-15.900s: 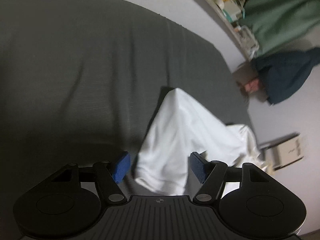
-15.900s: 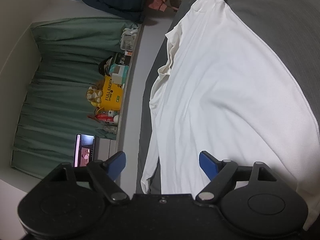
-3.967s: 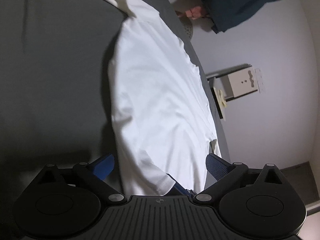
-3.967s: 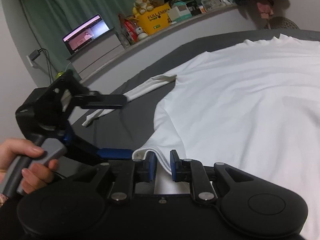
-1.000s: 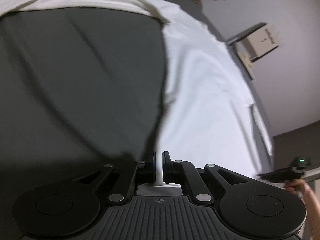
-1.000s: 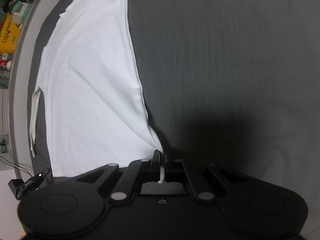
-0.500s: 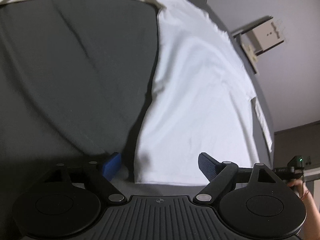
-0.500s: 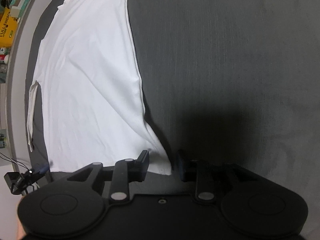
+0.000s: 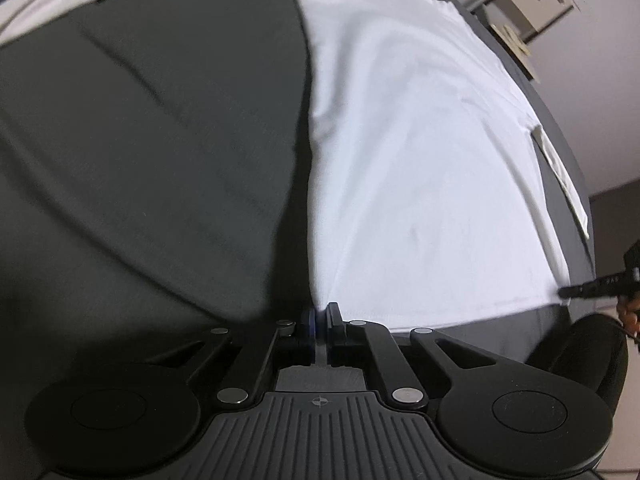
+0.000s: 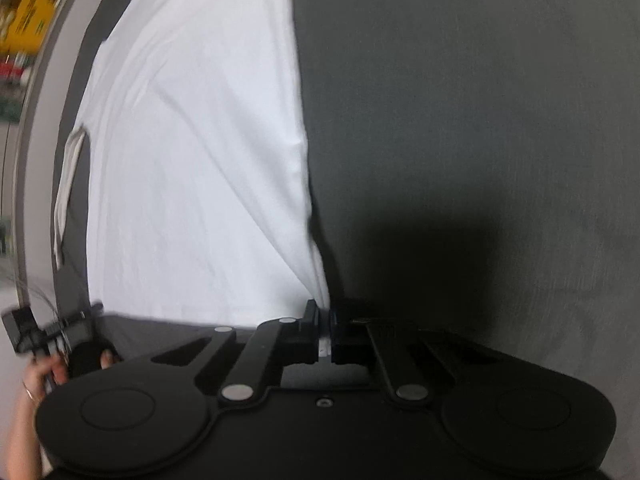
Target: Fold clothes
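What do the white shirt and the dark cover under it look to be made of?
White shirt: thin matte knit, likely cotton jersey; it drapes in soft creases and shows a fine rib near its edge. Dark cover: matte grey woven-looking fabric with a faint linear grain, slack in long folds; the fibre cannot be told.

White shirt (image 9: 420, 168): soft knit cloth, matt, fine ribbed weave, light creases. Bed cover (image 9: 152, 152): dark grey woven cloth, matt, faint lined texture, shallow wrinkles. Left gripper (image 9: 318, 322): matt black plastic arms, ribbed body panel, small shiny metal pivot pins, blue pads of rubbery look. Right gripper (image 10: 324, 320): same matt black plastic, smooth round housings, metal pins. Beige box (image 9: 532, 4) by the wall: looks like cardboard, dull.
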Motion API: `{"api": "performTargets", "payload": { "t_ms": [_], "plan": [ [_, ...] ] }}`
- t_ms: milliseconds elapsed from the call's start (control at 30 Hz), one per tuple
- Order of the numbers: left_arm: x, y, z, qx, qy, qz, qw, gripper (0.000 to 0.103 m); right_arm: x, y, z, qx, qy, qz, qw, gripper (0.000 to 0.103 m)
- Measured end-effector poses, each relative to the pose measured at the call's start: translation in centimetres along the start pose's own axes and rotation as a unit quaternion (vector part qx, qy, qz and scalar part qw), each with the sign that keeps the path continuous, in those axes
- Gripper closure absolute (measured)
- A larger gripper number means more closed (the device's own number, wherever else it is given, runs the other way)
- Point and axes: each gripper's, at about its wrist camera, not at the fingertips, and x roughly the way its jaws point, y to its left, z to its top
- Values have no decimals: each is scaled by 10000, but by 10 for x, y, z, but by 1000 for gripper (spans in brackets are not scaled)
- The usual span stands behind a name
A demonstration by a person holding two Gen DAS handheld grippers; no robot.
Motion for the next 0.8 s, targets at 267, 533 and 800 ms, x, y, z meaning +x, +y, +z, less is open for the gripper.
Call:
{"api": "performTargets", "payload": {
  "t_ms": [267,533,800],
  "plan": [
    [-17,-7,16,347,261,46,9990,99,-4,14,9,-165,301,-20,9994,98],
    [20,-5,13,423,585,402,9966,98,47,33,4,-169,726,-564,9956,97],
    [11,13,12,157,736,161,9970,97,40,37,7,-564,931,-764,9911,86]
  ]
}}
